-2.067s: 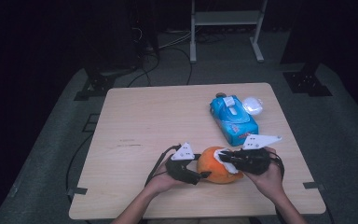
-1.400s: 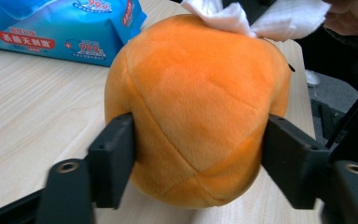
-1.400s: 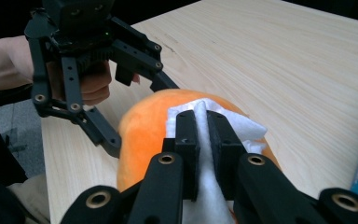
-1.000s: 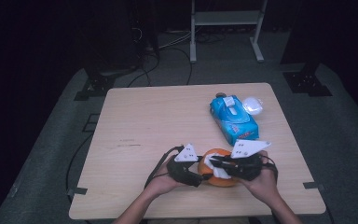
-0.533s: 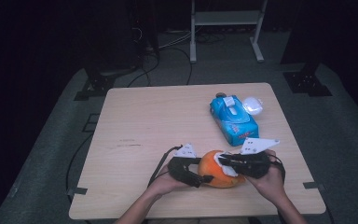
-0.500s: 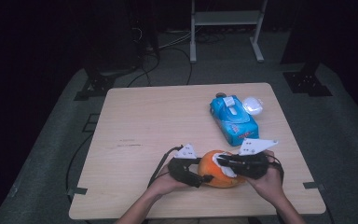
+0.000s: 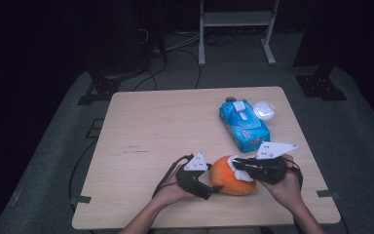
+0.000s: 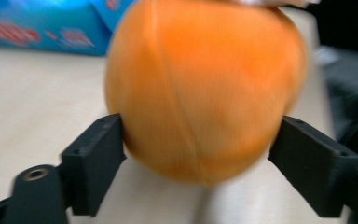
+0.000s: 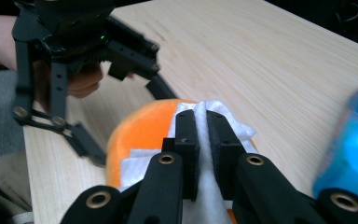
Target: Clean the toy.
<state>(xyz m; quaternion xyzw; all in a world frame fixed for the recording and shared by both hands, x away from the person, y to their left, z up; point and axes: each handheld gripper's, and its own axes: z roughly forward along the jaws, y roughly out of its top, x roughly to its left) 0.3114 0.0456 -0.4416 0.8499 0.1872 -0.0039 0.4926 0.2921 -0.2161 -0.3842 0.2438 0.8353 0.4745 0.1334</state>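
Two grippers are working one orange ball (image 7: 226, 176). Left gripper (image 7: 213, 187) fingers (image 8: 95, 161) have just been opening — ball between them, grip released. Right gripper (image 7: 237, 164) fingers (image 9: 187, 140) are pinching a white tissue (image 9: 214, 135) — pressing it on the ball.

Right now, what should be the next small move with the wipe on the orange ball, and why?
Probably drag the wipe across the ball's top with the right gripper, which is shut on it and rests it there. First the left gripper should likely close again: its jaws have just been opening, the right one apart from the ball, so little steadies it on the table.
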